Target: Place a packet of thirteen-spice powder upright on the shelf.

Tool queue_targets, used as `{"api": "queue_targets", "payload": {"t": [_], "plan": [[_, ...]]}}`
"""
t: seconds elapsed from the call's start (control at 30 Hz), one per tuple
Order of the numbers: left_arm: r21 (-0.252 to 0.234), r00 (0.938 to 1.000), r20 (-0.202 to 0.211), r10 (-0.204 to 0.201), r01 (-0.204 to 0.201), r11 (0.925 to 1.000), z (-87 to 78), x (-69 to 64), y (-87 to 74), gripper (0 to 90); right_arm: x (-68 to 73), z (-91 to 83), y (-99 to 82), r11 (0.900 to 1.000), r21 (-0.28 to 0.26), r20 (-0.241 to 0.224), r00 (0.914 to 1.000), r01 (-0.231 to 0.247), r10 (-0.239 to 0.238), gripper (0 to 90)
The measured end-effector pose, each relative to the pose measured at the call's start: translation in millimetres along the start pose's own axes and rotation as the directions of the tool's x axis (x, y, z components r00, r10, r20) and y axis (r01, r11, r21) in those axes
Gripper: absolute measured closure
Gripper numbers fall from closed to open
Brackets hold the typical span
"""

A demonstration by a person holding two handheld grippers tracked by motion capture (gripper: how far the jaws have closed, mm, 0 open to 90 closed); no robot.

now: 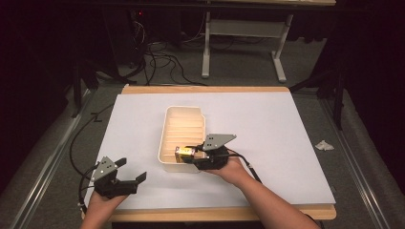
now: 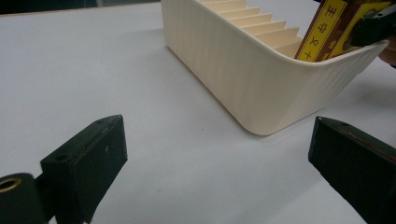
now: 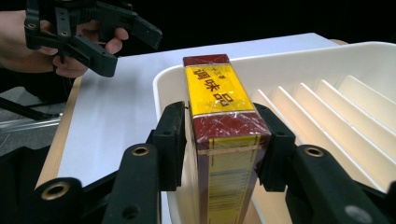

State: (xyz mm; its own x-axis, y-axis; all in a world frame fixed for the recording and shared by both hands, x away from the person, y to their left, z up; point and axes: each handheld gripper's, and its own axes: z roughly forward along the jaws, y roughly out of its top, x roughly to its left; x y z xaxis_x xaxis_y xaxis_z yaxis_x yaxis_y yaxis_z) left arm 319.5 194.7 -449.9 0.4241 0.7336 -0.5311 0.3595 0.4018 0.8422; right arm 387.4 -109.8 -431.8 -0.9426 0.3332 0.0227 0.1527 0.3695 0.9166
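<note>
White sheet [image 1: 267, 143] covers the tabletop, wide bare room to its right and far edge, wooden border showing at front and back. On it sits the cream slotted tray [image 1: 168, 125], ribs running crosswise. At the tray's near end stands the yellow-and-maroon box [image 3: 219, 116], shrink-wrapped, Chinese characters 调味品 down its yellow face, a barcode on its lower end. Right gripper [image 3: 224, 137] has a pad either side of that box, up against its flanks. Left gripper [image 2: 215, 158], jaws spread wide, nothing between, hovers at the sheet's near left, just short of the tray corner
</note>
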Motion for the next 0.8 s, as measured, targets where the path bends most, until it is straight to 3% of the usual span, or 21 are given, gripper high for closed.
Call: {"api": "queue_targets", "payload": {"t": [0.8], "plan": [[0.002,1.0,0.0,-0.001,0.001,1.0,0.1,0.0,-0.1,5.2,4.9,-2.3,5.3,0.9996,-0.025,0.015,0.9998,0.013,-0.013,47.6]]}}
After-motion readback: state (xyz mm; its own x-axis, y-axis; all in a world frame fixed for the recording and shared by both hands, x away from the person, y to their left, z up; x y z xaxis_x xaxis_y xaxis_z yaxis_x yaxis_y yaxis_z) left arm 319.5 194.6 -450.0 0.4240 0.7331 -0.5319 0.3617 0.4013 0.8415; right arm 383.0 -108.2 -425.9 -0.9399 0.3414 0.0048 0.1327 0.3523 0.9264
